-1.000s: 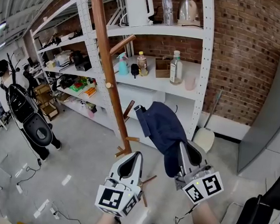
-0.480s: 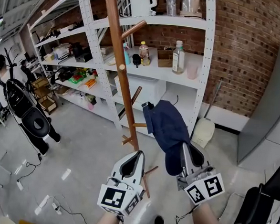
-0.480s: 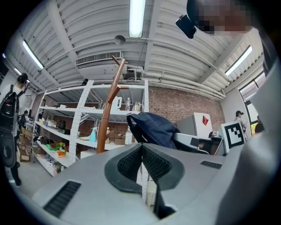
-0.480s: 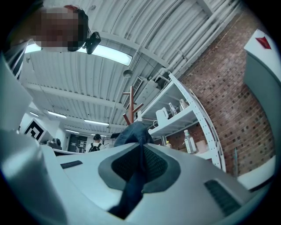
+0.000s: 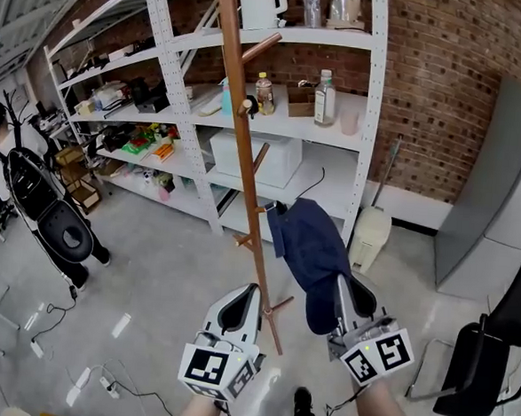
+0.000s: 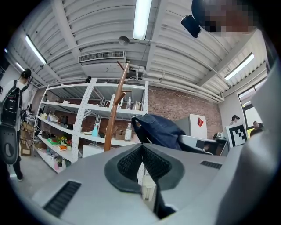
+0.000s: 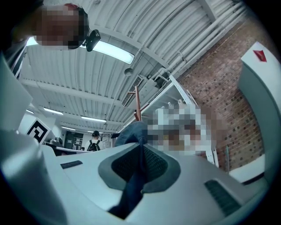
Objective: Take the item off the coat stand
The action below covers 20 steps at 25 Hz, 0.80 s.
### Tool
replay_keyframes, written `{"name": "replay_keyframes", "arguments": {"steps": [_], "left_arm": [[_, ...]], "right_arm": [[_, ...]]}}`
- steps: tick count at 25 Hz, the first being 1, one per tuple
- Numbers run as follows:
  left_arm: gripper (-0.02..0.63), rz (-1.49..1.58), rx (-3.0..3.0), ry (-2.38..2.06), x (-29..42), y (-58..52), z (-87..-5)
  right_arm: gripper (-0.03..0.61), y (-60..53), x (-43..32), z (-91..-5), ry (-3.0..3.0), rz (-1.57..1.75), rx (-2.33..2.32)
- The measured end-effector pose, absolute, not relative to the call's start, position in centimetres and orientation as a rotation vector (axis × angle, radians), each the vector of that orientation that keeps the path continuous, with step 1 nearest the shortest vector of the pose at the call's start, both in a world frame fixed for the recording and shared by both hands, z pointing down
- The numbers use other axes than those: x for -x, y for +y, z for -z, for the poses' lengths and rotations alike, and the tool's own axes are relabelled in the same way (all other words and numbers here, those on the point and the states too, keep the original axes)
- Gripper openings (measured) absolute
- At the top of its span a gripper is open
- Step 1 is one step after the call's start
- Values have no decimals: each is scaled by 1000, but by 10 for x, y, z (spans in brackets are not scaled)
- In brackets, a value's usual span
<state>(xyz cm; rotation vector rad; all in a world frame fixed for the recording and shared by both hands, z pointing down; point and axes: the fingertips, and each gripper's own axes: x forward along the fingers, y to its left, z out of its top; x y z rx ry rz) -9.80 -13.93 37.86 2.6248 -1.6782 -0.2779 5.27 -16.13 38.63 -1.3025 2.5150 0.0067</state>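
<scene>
The right gripper was nearly closed, and its pads pinched a fold of the navy blue garment. In the right gripper view the dark cloth ran down between the jaws. The garment was just beside the wooden coat stand, on its right side; I could not tell if it touched a peg. The left gripper had its jaws together with nothing between them. Each gripper's cube carried black and white square markers. The labels on the shelf bottles were too small to read.
</scene>
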Motion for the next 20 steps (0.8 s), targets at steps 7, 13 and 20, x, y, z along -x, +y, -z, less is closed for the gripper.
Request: {"name": "replay_keyframes", "arguments": {"steps": [7, 13, 20], "left_arm": [[8, 280, -2650, -1637, 96, -87, -384], [8, 282, -2654, -1622, 98, -38, -387], [8, 301, -2671, -1611, 100, 1, -379]], "right_arm": [[20, -108, -55, -392, 2492, -10, 1342], [20, -61, -53, -397, 2485, -13, 1367], [20, -20, -53, -391, 2471, -17, 1377]]}}
